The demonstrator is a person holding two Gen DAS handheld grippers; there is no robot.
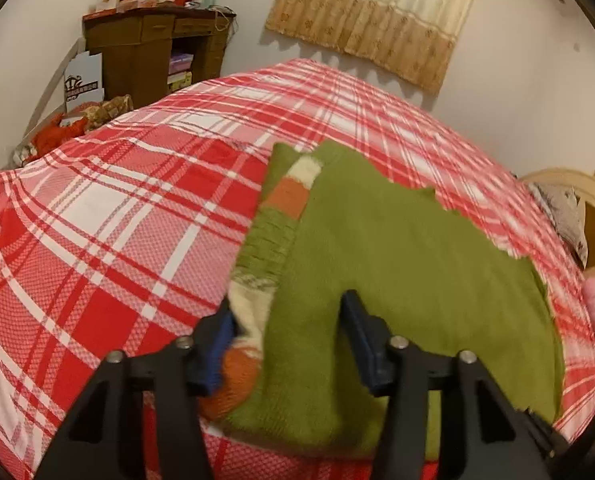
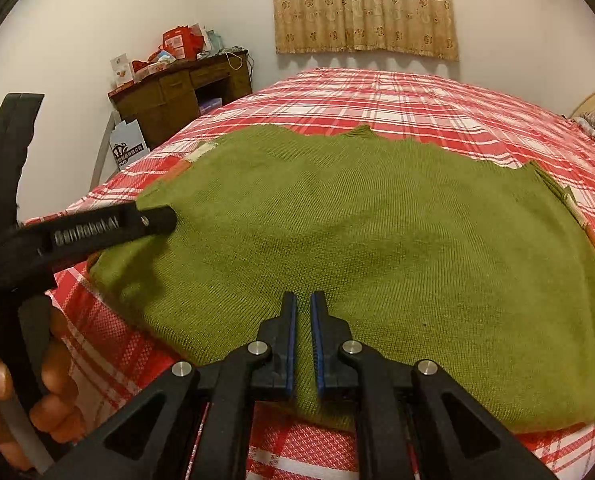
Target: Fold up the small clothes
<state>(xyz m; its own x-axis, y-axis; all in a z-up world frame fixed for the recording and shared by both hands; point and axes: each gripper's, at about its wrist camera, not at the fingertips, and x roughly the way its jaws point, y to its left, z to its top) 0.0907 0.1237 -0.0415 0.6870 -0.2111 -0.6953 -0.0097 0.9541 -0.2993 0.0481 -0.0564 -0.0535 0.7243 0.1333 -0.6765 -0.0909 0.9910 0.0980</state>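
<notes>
Green sweater (image 2: 357, 248) lies spread flat on the red checked bed (image 2: 417, 96). Its striped sleeve (image 1: 285, 196) is folded over at one side. The left tool (image 1: 285, 320) points down with its jaws apart around the sweater's edge, not squeezing. The right tool (image 2: 303, 300) hangs over the near hem, clenched on nothing. A hand (image 2: 37, 380) holds the left tool.

green sweater (image 2: 377, 248) flat on plaid bed (image 2: 417, 96), right claw (image 2: 303, 300) nearly closed, left claw (image 2: 157, 220) at sweater's edge

Open bedspread (image 1: 109, 216) left of sweater (image 1: 397, 248)
</notes>
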